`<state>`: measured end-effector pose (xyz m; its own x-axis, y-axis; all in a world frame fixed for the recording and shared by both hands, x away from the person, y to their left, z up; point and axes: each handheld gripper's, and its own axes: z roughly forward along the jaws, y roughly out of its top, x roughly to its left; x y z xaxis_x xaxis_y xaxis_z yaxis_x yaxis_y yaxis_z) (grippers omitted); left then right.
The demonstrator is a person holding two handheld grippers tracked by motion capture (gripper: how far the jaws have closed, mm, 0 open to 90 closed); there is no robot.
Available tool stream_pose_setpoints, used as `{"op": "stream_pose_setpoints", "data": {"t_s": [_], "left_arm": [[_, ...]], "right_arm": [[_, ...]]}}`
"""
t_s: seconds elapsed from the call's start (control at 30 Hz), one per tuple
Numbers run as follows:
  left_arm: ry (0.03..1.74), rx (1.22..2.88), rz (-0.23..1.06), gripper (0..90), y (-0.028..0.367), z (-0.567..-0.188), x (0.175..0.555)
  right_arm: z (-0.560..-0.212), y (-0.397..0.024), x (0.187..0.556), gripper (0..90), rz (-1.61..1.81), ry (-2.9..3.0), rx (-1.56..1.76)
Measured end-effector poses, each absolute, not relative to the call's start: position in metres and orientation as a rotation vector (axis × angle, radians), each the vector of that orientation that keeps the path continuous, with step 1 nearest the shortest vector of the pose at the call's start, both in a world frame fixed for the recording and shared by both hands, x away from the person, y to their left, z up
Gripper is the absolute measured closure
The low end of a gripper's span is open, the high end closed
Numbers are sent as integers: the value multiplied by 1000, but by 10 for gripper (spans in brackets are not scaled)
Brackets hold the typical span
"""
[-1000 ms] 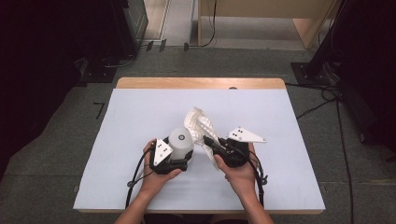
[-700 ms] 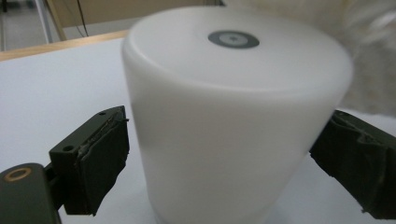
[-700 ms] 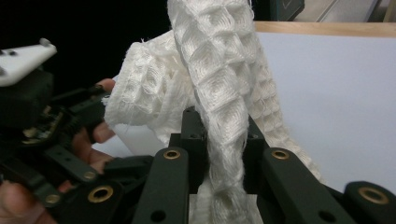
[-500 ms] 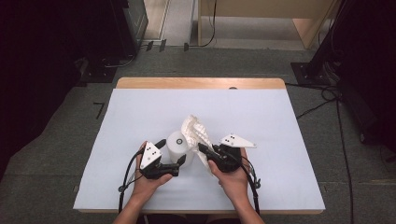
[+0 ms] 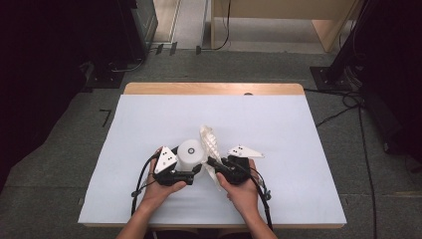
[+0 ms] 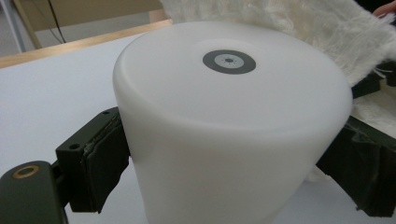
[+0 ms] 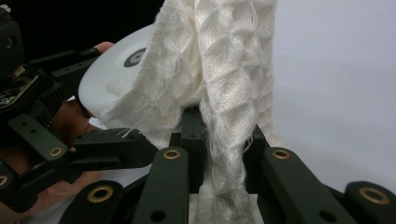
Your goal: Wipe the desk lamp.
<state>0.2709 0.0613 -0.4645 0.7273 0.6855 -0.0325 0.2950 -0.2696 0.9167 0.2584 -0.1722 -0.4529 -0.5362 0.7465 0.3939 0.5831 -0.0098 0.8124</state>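
Both hands have drawn back toward the near edge since a second ago, bringing their load along over a white-covered bench point(image 5: 149, 119) that stands on grey carpet among dark equipment and trailing cables, its far and side stretches open. Near the front edge, the left claw point(image 5: 195, 173) clamps the white cylinder point(image 5: 191, 153) by its sides, while the right claw point(image 5: 211, 163) pinches the white waffle-weave cloth point(image 5: 209, 142), draped just beside and against the cylinder.

The left tool point(image 6: 233, 154) clamps a white cylinder point(image 6: 233, 121) upright on the table point(image 6: 51, 88); a fuzzy white cloth point(image 6: 299, 28) touches its far side.
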Motion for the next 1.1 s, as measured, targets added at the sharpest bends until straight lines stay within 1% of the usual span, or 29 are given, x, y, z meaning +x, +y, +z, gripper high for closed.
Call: {"op": "stream_pose_setpoints", "data": {"t_s": [0.1, 0.13, 0.17, 0.2, 0.23, 0.3, 0.37, 0.47, 0.6, 0.8, 0.87, 1.1], "left_arm": [[758, 1860, 460, 87, 62, -464, 270], [762, 1845, 432, 87, 64, -464, 269], [762, 1845, 432, 88, 64, -464, 269], [762, 1838, 405, 88, 66, -463, 268], [760, 1817, 347, 89, 70, -460, 266], [752, 1811, 291, 89, 76, -456, 261], [774, 1798, 218, 88, 81, -456, 260], [810, 1771, 165, 88, 83, -461, 262], [844, 1757, 164, 88, 78, -461, 267], [831, 1769, 178, 87, 76, -461, 268], [840, 1753, 155, 88, 78, -462, 271], [841, 1757, 136, 88, 81, -461, 273]], "right_arm": [[-455, -173, 260, 791, 1618, 2103, 1427], [-454, -173, 259, 792, 1623, 2106, 1423], [-453, -173, 258, 792, 1633, 2109, 1406], [-453, -173, 258, 792, 1633, 2109, 1406], [-448, -174, 255, 793, 1661, 2114, 1382], [-441, -176, 251, 792, 1698, 2134, 1344], [-435, -176, 247, 793, 1712, 2167, 1323], [-437, -174, 247, 792, 1669, 2208, 1340], [-444, -175, 253, 794, 1679, 2163, 1441], [-452, -176, 256, 796, 1645, 2156, 1456], [-459, -177, 259, 796, 1632, 2174, 1469], [-473, -177, 261, 794, 1503, 2262, 1482]]}}
